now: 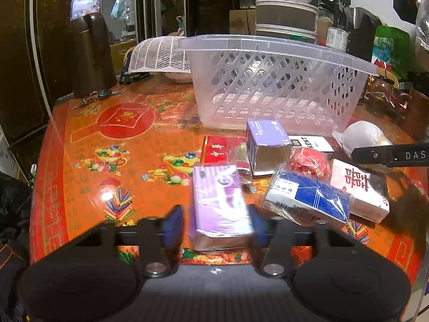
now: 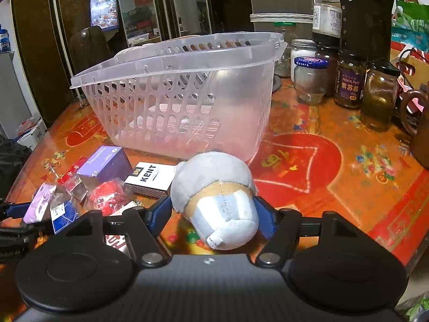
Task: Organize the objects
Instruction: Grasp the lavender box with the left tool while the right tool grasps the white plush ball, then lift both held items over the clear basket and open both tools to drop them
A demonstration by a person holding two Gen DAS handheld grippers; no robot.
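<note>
A clear plastic basket (image 1: pixel 268 80) stands on the red-orange table; it also shows in the right wrist view (image 2: pixel 187 94). My left gripper (image 1: pixel 217 221) has its pads on both sides of a purple tissue pack (image 1: pixel 218 204) and looks shut on it. My right gripper (image 2: pixel 214 212) is shut on a grey and tan plush toy (image 2: pixel 217 196), also seen in the left wrist view (image 1: pixel 362 136). In front of the basket lie a purple box (image 1: pixel 268 145), a KENT box (image 2: pixel 150 175), a red wrapped item (image 1: pixel 311 161), a blue and white pack (image 1: pixel 308 198), a white box with red characters (image 1: pixel 359 187) and a red box (image 1: pixel 219 150).
Several glass jars (image 2: pixel 348 83) and a brown teapot (image 2: pixel 418 123) stand at the right of the table. A white mesh cover (image 1: pixel 161 56) and keys (image 1: pixel 99 95) lie at the back left. Stacked metal containers (image 1: pixel 287 8) stand behind the basket.
</note>
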